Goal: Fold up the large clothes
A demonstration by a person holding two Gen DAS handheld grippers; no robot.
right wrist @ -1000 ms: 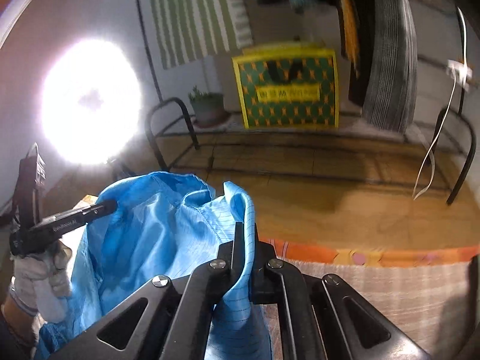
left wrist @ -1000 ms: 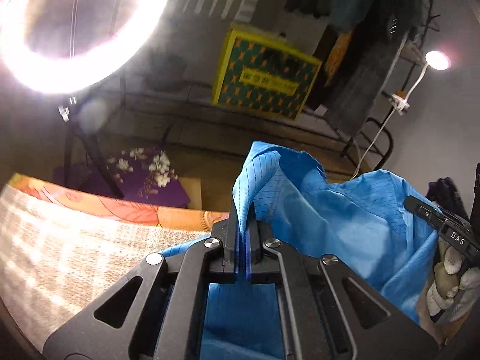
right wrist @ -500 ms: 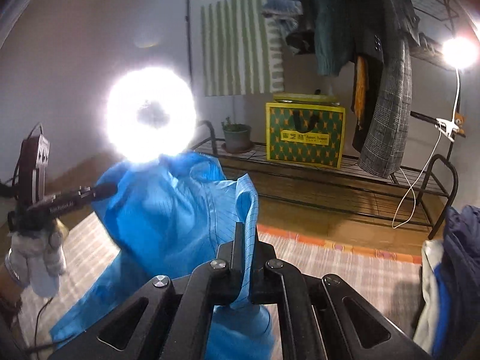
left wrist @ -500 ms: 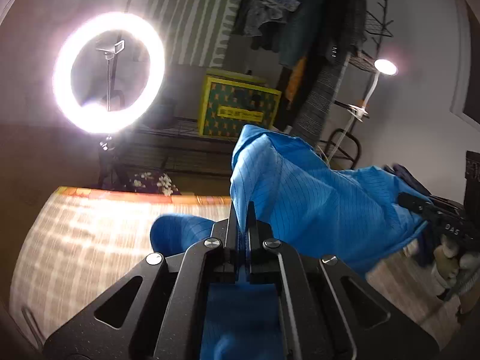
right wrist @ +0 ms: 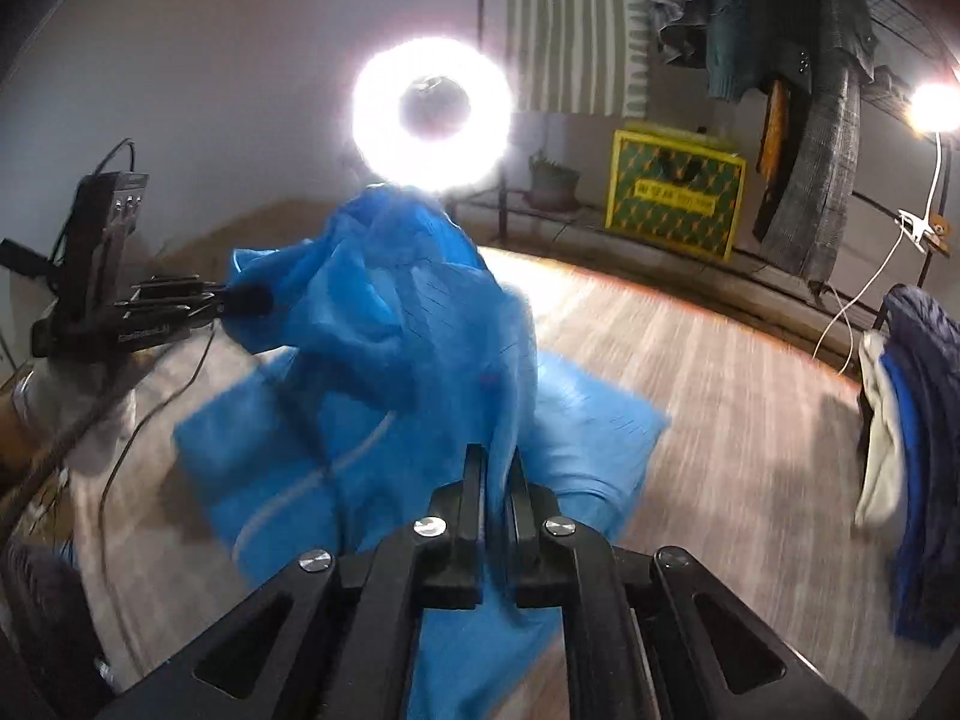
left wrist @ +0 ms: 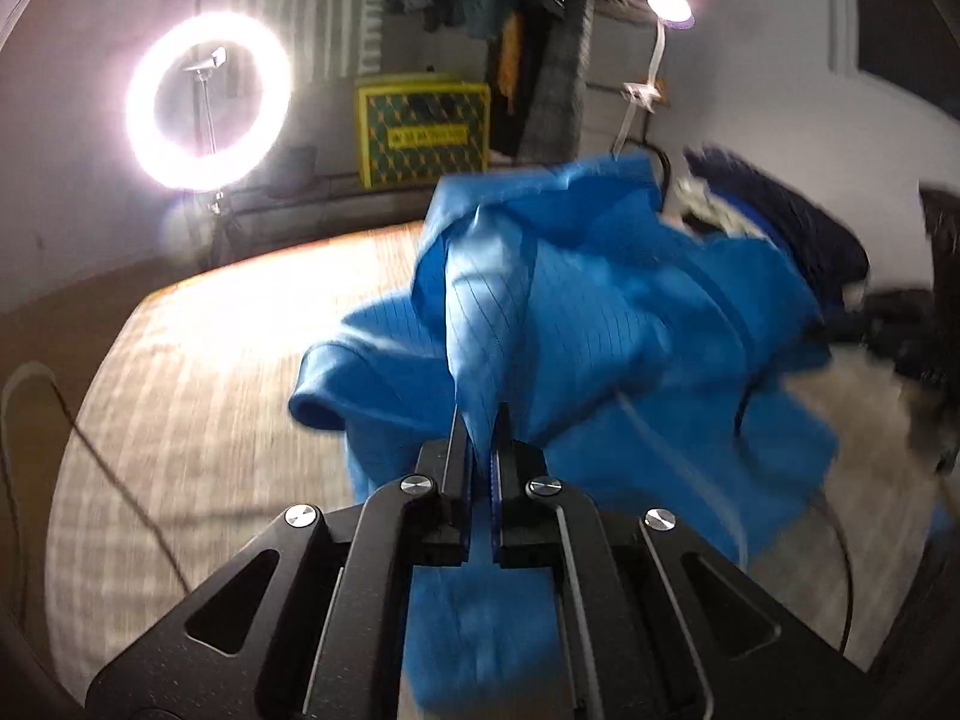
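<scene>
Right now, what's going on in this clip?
A person holds a gripper in each hand, and both have hold of one blue garment, lifted above a woven mat. The left gripper is shut on a fold of the fabric. The right gripper has fabric between its jaws too, and they have just been opening a little. Part of the garment already lies on the mat, bunched and not yet folded. More clothes wait at the mat's edge.
</scene>
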